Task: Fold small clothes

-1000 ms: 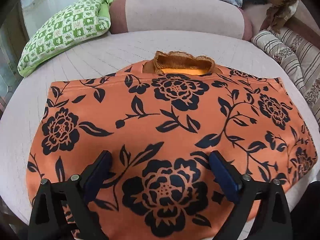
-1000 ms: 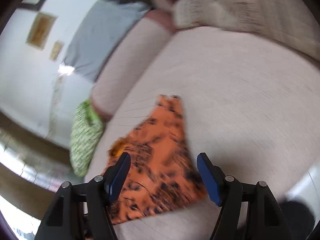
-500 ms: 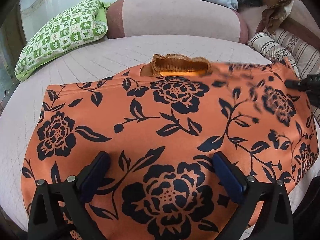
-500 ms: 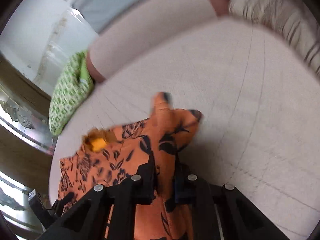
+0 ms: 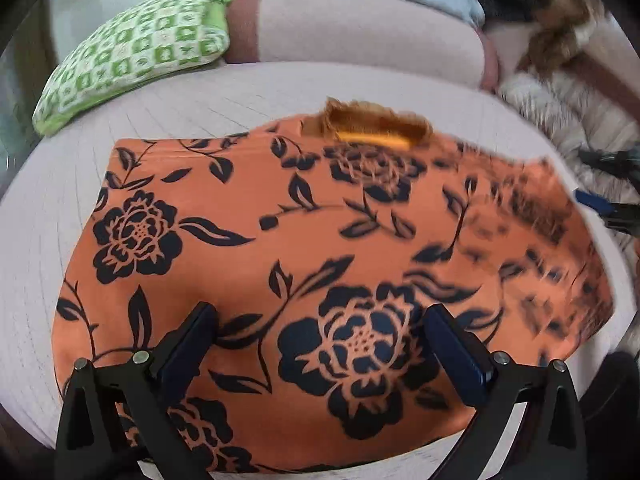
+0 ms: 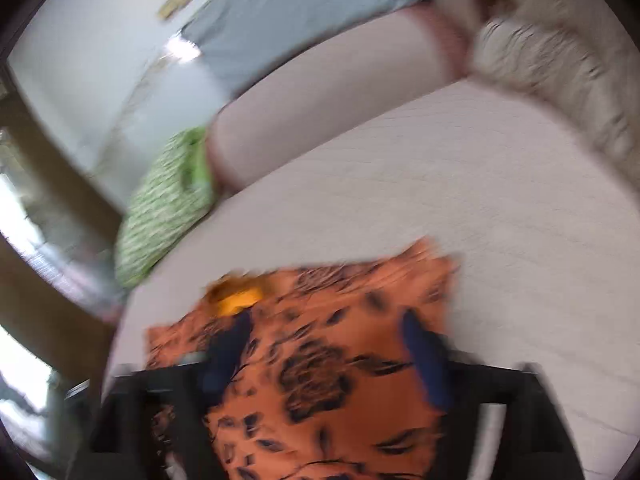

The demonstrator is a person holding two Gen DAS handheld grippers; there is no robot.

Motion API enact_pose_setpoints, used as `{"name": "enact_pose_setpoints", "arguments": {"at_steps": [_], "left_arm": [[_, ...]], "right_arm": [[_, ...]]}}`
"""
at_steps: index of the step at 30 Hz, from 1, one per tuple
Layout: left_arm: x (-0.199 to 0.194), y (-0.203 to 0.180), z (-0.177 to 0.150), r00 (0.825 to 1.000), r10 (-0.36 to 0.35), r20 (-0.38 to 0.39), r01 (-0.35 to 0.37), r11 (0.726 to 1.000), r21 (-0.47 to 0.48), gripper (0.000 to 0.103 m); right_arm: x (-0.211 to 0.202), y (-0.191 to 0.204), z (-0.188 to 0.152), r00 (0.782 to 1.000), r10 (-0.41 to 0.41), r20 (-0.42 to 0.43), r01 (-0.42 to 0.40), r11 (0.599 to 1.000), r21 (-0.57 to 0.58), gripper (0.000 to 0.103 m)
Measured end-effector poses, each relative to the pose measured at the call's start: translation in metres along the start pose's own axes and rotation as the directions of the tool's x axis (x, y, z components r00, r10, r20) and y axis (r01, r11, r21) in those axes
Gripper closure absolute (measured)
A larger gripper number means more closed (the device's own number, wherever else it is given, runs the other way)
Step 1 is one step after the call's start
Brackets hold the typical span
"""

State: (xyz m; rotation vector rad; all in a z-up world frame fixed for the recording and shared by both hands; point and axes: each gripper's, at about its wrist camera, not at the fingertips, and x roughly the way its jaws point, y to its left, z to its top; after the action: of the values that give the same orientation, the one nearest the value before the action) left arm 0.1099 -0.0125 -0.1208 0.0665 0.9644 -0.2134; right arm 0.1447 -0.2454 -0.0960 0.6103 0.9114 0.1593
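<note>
An orange garment with black flowers (image 5: 320,240) lies flat on the pale pink bed, its frilled collar (image 5: 372,124) at the far edge. My left gripper (image 5: 320,332) is open and hovers over the garment's near part, holding nothing. My right gripper (image 6: 328,340) is open above the garment (image 6: 340,380) in its own blurred view, with nothing between its pads. It also shows at the right edge of the left wrist view (image 5: 608,200), just beside the garment's right corner.
A green checked pillow (image 5: 132,52) lies at the back left. A pink bolster (image 5: 360,36) runs along the back. Striped bedding (image 5: 560,120) and a heap of clothes (image 5: 552,12) lie at the back right.
My right gripper, shut on the garment's right corner half a second ago, has opened and let it go. The corner now lies flat. The left gripper has barely moved.
</note>
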Motion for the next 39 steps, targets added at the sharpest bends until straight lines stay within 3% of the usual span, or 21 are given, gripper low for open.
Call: {"name": "enact_pose_setpoints", "arguments": {"at_steps": [1,3,7,9,11,13,14,15,16,17,18,21,23,27,28,30,31,35,37,38,39], "left_arm": [[-0.007,-0.004,0.001,1.000,0.002,-0.001,-0.002,0.999,0.033,0.000],[-0.028,0.002,0.002,0.998,-0.048,0.041,0.047,0.999,0.015,0.000],[-0.081,0.047,-0.004,0.980,-0.042,0.194,0.057,0.996,-0.073,0.000],[-0.093,0.085,-0.017,0.980,0.003,0.198,0.037,0.979,-0.199,0.000],[-0.089,0.124,-0.033,0.984,-0.039,0.175,0.096,0.939,-0.330,0.002],[-0.068,0.151,-0.049,0.994,-0.070,0.082,0.099,0.890,-0.446,0.016],[-0.056,0.159,-0.054,0.994,-0.104,0.041,0.110,0.870,-0.480,0.032],[-0.036,0.166,-0.062,0.990,-0.137,-0.037,0.099,0.852,-0.513,0.060],[-0.038,0.167,-0.066,0.994,-0.105,-0.036,0.072,0.861,-0.504,0.070],[-0.042,0.167,-0.063,0.991,-0.132,-0.023,0.104,0.869,-0.484,0.091],[-0.045,0.166,-0.064,0.987,-0.160,-0.022,0.130,0.862,-0.489,0.093],[-0.045,0.161,-0.059,0.990,-0.134,-0.040,0.102,0.888,-0.449,0.092],[-0.041,0.165,-0.062,0.986,-0.157,-0.056,0.112,0.870,-0.481,0.087],[-0.052,0.170,-0.042,0.988,-0.132,-0.079,0.078,0.874,-0.480,0.058],[-0.058,0.173,-0.032,0.994,-0.106,-0.032,0.080,0.886,-0.456,0.054],[-0.065,0.175,-0.003,0.995,-0.088,0.042,0.098,0.903,-0.418,0.030],[-0.060,0.180,0.017,0.994,-0.084,0.066,0.104,0.902,-0.419,0.029],[0.001,0.197,0.062,0.996,-0.093,-0.008,0.081,0.902,-0.425,0.030],[0.031,0.204,0.071,0.992,-0.117,-0.055,0.081,0.896,-0.437,0.038],[0.045,0.207,0.075,0.992,-0.108,-0.073,0.064,0.893,-0.446,0.047],[0.052,0.207,0.077,0.991,-0.112,-0.077,0.068,0.897,-0.437,0.069]], "right_arm": [[0.021,-0.022,-0.003,0.995,-0.055,-0.085,0.063,0.993,0.096,0.023],[0.006,-0.038,-0.007,1.000,-0.022,-0.001,0.022,0.973,0.231,0.033],[-0.046,0.005,-0.016,0.993,0.010,0.116,-0.021,0.996,0.090,0.030],[-0.055,0.023,-0.030,0.991,0.057,0.122,-0.061,0.998,0.025,0.022],[-0.052,0.034,-0.050,0.993,0.058,0.101,-0.056,0.998,-0.026,0.021],[-0.040,0.033,-0.065,0.995,0.054,0.082,-0.049,0.997,-0.056,0.021],[-0.030,0.027,-0.075,0.997,0.045,0.059,-0.042,0.998,-0.054,0.021],[-0.019,0.018,-0.080,1.000,0.025,0.017,-0.024,0.999,-0.025,0.021],[-0.011,0.003,-0.083,1.000,0.027,-0.014,-0.027,1.000,0.009,0.021],[-0.014,-0.001,-0.086,0.998,0.052,0.033,-0.052,0.999,0.009,0.021],[-0.017,-0.004,-0.087,0.997,0.060,0.038,-0.060,0.998,0.006,0.021],[-0.019,-0.013,-0.084,0.996,0.081,0.022,-0.081,0.997,0.008,0.021],[-0.018,-0.013,-0.088,0.994,0.101,0.037,-0.101,0.995,0.008,0.021],[-0.018,-0.005,-0.090,0.992,0.115,0.054,-0.114,0.993,-0.013,0.021],[-0.020,-0.004,-0.091,0.991,0.118,0.058,-0.117,0.993,-0.016,0.021],[-0.019,-0.003,-0.091,0.991,0.121,0.063,-0.120,0.993,-0.020,0.020],[-0.019,-0.003,-0.091,0.990,0.123,0.063,-0.122,0.992,-0.023,0.019],[-0.018,-0.004,-0.091,0.989,0.132,0.064,-0.130,0.991,-0.036,0.018],[-0.018,-0.005,-0.091,0.988,0.140,0.066,-0.138,0.990,-0.032,0.018],[-0.019,-0.005,-0.091,0.988,0.143,0.066,-0.141,0.990,-0.031,0.018],[-0.018,-0.005,-0.091,0.988,0.143,0.065,-0.141,0.989,-0.032,0.018]]}}
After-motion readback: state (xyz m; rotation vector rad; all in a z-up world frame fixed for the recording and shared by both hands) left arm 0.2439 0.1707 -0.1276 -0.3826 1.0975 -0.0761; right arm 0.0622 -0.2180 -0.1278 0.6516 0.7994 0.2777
